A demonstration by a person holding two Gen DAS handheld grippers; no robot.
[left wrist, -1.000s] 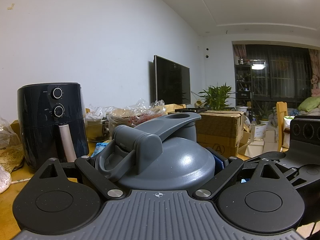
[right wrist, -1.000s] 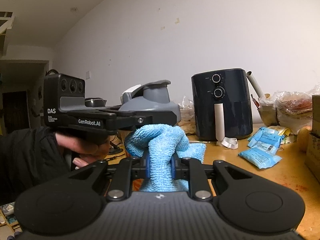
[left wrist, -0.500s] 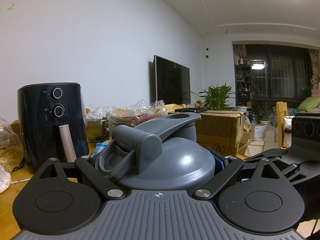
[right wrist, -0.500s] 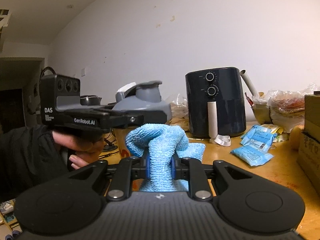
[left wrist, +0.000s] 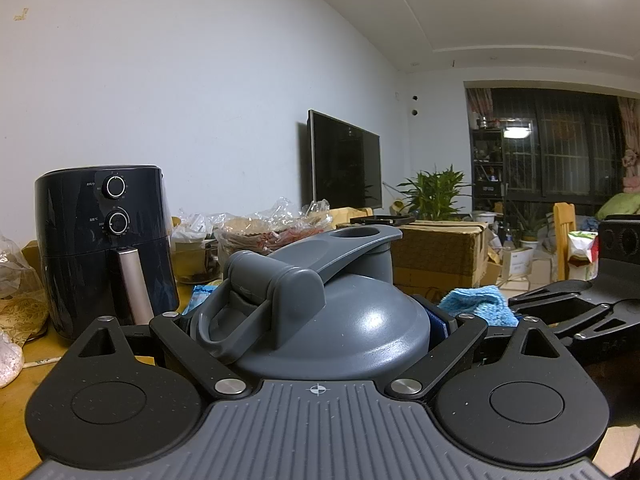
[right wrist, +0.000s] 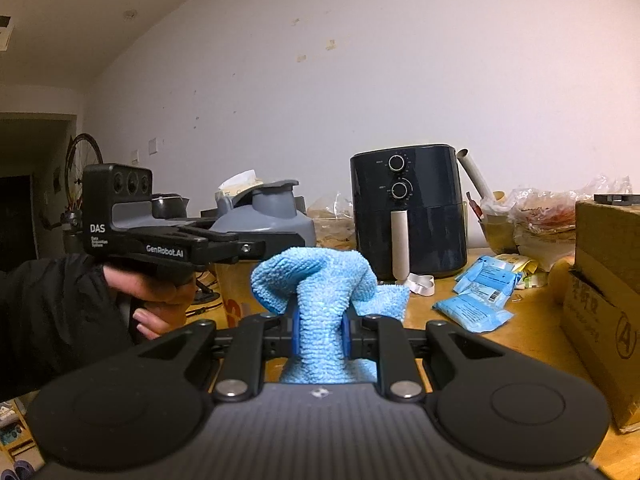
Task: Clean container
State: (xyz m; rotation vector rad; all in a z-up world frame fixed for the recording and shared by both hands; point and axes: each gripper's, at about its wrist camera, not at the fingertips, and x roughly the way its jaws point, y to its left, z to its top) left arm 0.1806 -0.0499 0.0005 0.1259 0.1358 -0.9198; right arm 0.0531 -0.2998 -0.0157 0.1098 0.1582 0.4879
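Observation:
The container [left wrist: 352, 320], a bottle with a grey flip lid, fills the middle of the left wrist view. My left gripper [left wrist: 312, 328] is shut on it just under the lid. The right wrist view shows the same lid [right wrist: 264, 216] above a pale orange body [right wrist: 232, 300], held up by the left gripper [right wrist: 248, 246] in a person's hand [right wrist: 148, 292]. My right gripper [right wrist: 319, 332] is shut on a bunched blue cloth [right wrist: 320, 280]. The cloth [left wrist: 476, 304] hangs close beside the container's right side, apart from it.
A black air fryer [right wrist: 408, 212] stands at the back of the wooden table [right wrist: 532, 328]. Blue packets [right wrist: 480, 292] lie beside it, and a cardboard box [right wrist: 604, 300] sits at the right edge. Food bags [left wrist: 276, 228] and a wall TV [left wrist: 344, 160] lie behind.
My right gripper has carried the cloth closer to the container; the cloth now shows in the left wrist view. The left gripper and container have stayed still.

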